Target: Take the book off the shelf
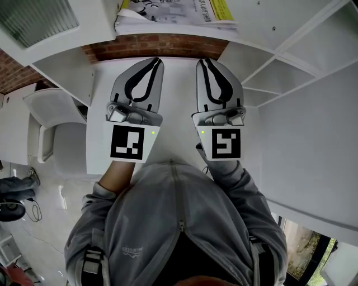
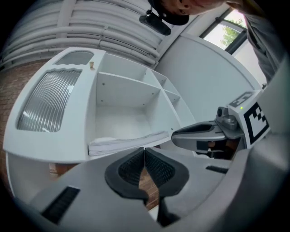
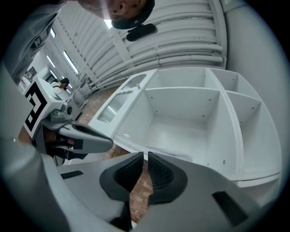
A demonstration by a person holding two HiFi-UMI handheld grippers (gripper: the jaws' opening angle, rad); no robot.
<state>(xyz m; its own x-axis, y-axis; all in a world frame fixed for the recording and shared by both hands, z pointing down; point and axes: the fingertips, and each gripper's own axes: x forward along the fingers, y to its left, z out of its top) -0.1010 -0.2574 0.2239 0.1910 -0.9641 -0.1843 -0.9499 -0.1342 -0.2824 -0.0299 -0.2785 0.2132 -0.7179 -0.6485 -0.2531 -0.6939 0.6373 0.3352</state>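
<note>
Book [image 1: 173, 15] lies flat on floor of open shelf [image 1: 291, 67] compartment, pages' edge toward person.
- Long axis runs left-right, square across line of both grippers.
- Left gripper [image 1: 158, 62]: jaws clenched, nothing between.
- Right gripper [image 1: 201, 62]: same, clenched and empty.
- Book sits ahead of and above both tips, gap remaining.
- Neither hand clearly nearer; book only faint in right gripper view, probably centred.

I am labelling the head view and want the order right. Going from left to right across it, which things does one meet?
white chair → left gripper → right gripper → shelf compartments. The book lies across the top above both grippers, so it has no clear place in this order.
</note>
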